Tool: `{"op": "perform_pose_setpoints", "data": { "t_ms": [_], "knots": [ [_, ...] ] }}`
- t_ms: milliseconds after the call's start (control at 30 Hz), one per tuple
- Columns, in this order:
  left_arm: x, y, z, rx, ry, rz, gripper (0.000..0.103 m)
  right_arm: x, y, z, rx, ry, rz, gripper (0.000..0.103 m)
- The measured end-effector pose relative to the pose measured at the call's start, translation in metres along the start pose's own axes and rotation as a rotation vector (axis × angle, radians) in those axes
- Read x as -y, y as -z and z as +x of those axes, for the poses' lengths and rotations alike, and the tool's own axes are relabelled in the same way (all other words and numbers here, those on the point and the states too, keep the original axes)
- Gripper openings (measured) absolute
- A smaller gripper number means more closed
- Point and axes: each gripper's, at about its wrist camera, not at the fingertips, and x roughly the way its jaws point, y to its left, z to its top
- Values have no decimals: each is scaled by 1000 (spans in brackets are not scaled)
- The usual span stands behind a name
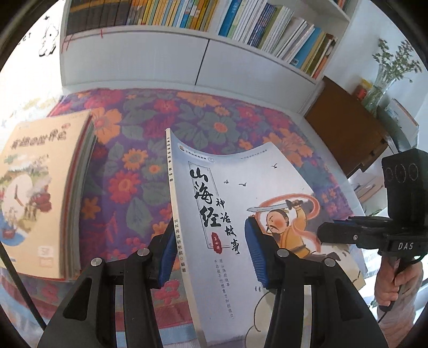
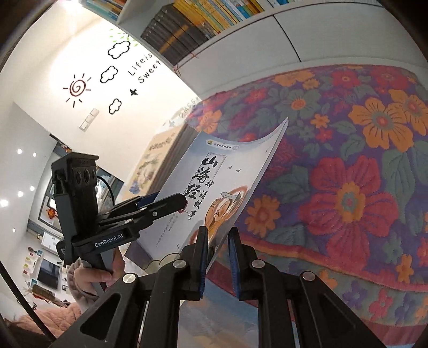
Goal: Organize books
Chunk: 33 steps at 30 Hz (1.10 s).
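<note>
A thin pale-blue picture book (image 1: 240,214) with black Chinese title and a sword-waving figure is held above the floral cloth. My left gripper (image 1: 211,249) straddles its spine edge, jaws wide, left pad beside the spine and right pad over the cover; it shows as open. It also shows in the right wrist view (image 2: 163,202). My right gripper (image 2: 218,257) has the book's other edge (image 2: 227,192) between its blue pads, with a gap on the right pad; it shows in the left wrist view (image 1: 337,227). A stack of books (image 1: 40,198) with a beige cover lies at left.
A white bookshelf (image 1: 187,24) packed with upright books runs along the back above white cabinet doors. The floral cloth (image 2: 347,160) covers the surface. A brown desk (image 1: 345,128) and a vase with greenery (image 1: 385,69) stand at right.
</note>
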Motion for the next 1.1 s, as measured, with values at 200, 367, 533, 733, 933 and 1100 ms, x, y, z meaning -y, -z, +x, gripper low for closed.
{"op": "perform_pose_setpoints", "data": {
  "t_ms": [200, 367, 533, 733, 933, 1100],
  "knots": [
    [-1, -12, -19, 36, 10, 26, 46, -22, -3, -15, 23, 13, -12, 15],
    [-16, -28, -39, 75, 36, 13, 46, -44, -13, -16, 47, 10, -32, 15],
    [-37, -43, -61, 79, 48, 18, 46, -74, -32, -8, 57, 10, -70, 15],
    [-72, -60, -92, 119, 26, 15, 46, -108, -54, 15, 59, -4, -113, 15],
    [-114, -70, -115, 163, -7, -10, 46, -139, -74, 54, 50, -27, -154, 15],
    [-162, -70, -125, 190, -7, -37, 46, -163, -92, 91, 43, -37, -191, 15]
  ]
}}
